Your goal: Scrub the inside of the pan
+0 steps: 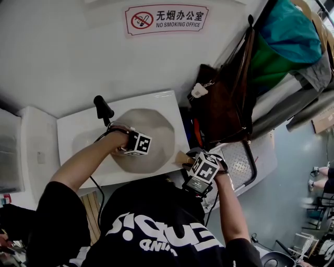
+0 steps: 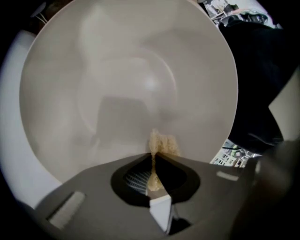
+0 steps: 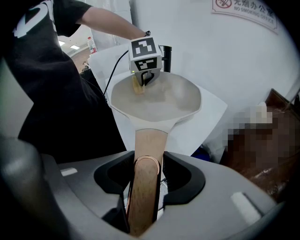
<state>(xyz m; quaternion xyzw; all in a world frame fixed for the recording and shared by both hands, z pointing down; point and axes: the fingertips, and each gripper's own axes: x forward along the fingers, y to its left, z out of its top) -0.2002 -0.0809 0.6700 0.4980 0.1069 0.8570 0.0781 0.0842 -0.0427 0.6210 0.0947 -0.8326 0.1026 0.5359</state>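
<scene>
Pan gripped at the handle, pad held inside the bowl.
The cream octagonal pan (image 1: 163, 129) is set on the white surface (image 1: 78, 136), and its wooden handle (image 3: 149, 140) is clamped by the right tongs (image 3: 145, 161). A tan scrub pad (image 2: 164, 143) is pinched by the left tongs (image 2: 153, 152) inside the pan. A black upright post (image 1: 103, 108) is seen just behind the far rim. A brown bag (image 1: 222, 112) hangs at right, under a no-smoking sign (image 1: 167, 19).

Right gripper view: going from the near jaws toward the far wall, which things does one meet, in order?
right gripper, shut on the light wooden pan handle → beige round pan → small tan scrubbing pad, held in the left gripper → red-and-white no-smoking sign on the wall
</scene>
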